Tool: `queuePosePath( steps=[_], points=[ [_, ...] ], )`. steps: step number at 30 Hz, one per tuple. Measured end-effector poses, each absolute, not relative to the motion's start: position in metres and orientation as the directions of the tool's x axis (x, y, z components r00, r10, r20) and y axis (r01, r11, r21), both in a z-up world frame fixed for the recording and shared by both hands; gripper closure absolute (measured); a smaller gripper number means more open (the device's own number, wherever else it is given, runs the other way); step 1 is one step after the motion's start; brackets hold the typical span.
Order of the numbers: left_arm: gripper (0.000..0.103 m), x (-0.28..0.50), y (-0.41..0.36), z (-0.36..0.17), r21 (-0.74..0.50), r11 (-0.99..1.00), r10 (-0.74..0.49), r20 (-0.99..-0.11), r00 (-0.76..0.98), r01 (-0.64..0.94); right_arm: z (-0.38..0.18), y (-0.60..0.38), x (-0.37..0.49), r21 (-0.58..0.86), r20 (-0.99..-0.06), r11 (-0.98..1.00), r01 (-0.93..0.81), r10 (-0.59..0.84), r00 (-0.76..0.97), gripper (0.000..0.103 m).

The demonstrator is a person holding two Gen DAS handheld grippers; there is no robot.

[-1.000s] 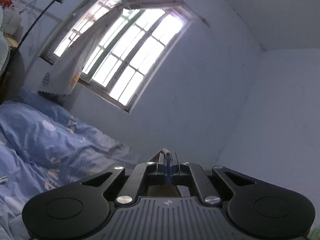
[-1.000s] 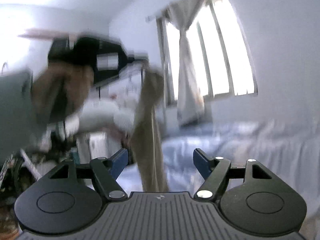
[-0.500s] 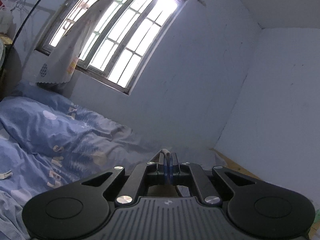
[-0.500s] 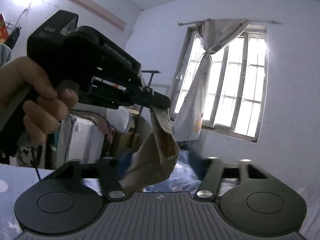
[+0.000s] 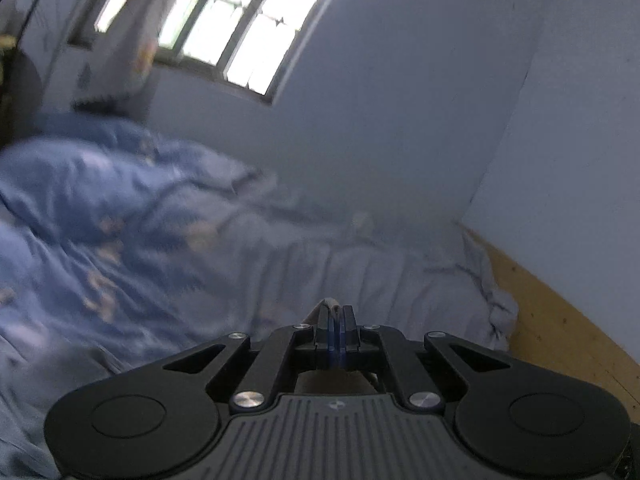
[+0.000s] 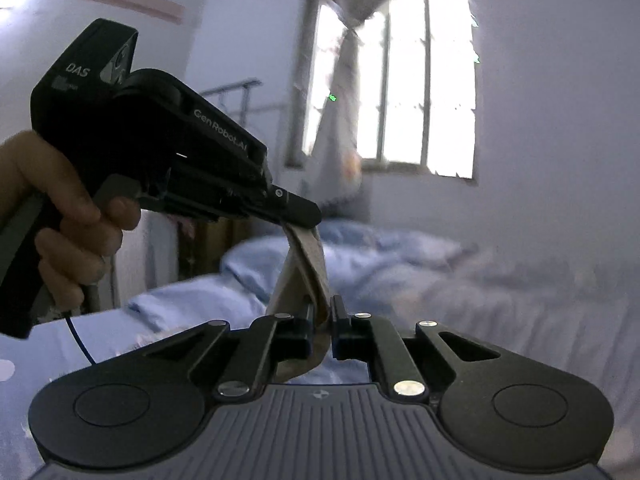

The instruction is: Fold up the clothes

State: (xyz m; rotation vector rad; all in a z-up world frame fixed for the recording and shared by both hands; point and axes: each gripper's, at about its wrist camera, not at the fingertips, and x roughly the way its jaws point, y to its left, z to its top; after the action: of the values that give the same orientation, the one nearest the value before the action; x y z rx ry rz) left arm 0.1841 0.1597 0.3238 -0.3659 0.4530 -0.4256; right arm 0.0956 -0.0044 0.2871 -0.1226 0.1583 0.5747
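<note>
Most of the tan garment (image 6: 306, 276) is hidden from me: from the right wrist I see only a short folded strip between the two tools, its lower end lost behind my right tool (image 6: 322, 316). How much cloth hangs below, I cannot tell. From the left wrist only a small tan tip (image 5: 329, 303) shows above my left tool (image 5: 336, 320); the rest sits behind the tool body. The bedding (image 5: 120, 240) is motion-blurred there, its printed pattern unreadable. The window (image 6: 400, 92) and curtain (image 6: 340, 128) are smeared and blown out. The hand (image 6: 52, 216) on the left tool is cut off at the frame edge.
</note>
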Motion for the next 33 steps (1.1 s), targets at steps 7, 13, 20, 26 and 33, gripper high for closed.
queuePosePath(
  steps=[7, 13, 20, 26, 33],
  points=[
    [0.103, 0.233, 0.062, 0.255, -0.441, 0.840, -0.505, -0.424, 0.752, 0.316, 0.237, -0.090, 0.125, 0.055, -0.289, 0.896, -0.440, 0.436, 0.852, 0.097],
    [0.103, 0.261, -0.018, 0.199, -0.404, 0.844, -0.523, -0.481, 0.703, 0.352, 0.189, -0.156, 0.143, 0.201, -0.334, 0.925, -0.323, 0.375, 0.865, 0.097],
    [0.103, 0.292, -0.084, 0.103, -0.352, 0.877, -0.479, -0.613, 0.628, 0.326, 0.107, -0.198, 0.164, 0.319, -0.473, 0.931, -0.174, 0.316, 0.823, 0.097],
    [0.103, 0.307, -0.104, 0.044, -0.310, 0.906, -0.422, -0.682, 0.597, 0.287, 0.059, -0.226, 0.168, 0.352, -0.570, 0.934, -0.064, 0.268, 0.777, 0.097],
    [0.083, 0.308, -0.098, 0.034, -0.361, 0.884, -0.465, -0.629, 0.623, 0.296, 0.041, -0.222, 0.173, 0.296, -0.628, 0.955, -0.006, 0.200, 0.752, 0.094]
  ],
)
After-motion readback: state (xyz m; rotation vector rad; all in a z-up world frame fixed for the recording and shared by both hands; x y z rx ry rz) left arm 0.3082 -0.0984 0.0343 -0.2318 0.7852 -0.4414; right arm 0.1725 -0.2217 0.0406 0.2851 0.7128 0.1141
